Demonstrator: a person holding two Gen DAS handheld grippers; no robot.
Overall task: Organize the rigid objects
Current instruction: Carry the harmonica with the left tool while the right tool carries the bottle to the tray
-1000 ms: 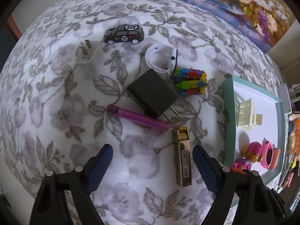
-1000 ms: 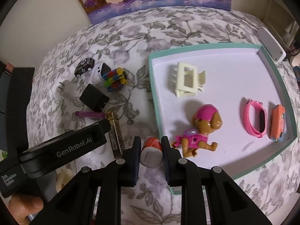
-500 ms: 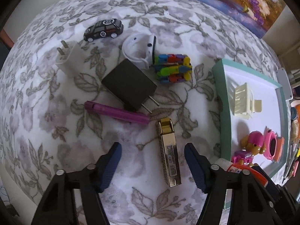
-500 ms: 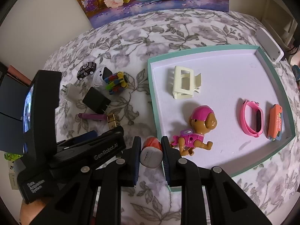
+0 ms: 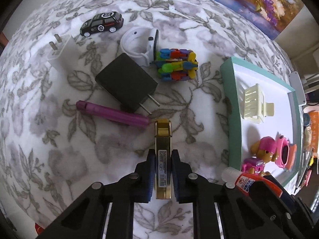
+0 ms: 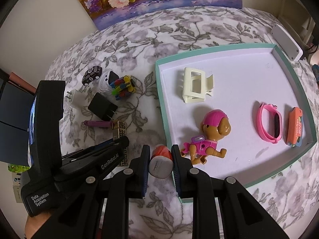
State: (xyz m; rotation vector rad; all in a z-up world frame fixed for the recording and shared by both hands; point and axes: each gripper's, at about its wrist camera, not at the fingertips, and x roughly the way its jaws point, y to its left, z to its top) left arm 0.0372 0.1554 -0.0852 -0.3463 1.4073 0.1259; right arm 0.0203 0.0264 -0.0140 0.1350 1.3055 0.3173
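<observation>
Left wrist view: left gripper [image 5: 163, 176] clenched on gold lighter [image 5: 163, 151]
Long axis: along the fingers
Teal tray [image 5: 232, 119]: frame right
Right gripper [image 6: 159, 164]: grasping glue bottle [image 6: 161, 160]

Evenly and softly lit in both views, brighter and cooler from the left wrist, warmer and dimmer from the right. Strong fisheye bending throughout, with black vignette at every corner and the cloth [image 5: 59, 139] curving away toward 9 and 12 o'clock; sharp at centre, softer toward the rim. Short soft shadows falling toward 7 o'clock under the clip [image 6: 196, 87] and dog [image 6: 209, 135] on the tray [image 6: 239, 69], no harsh glare.
</observation>
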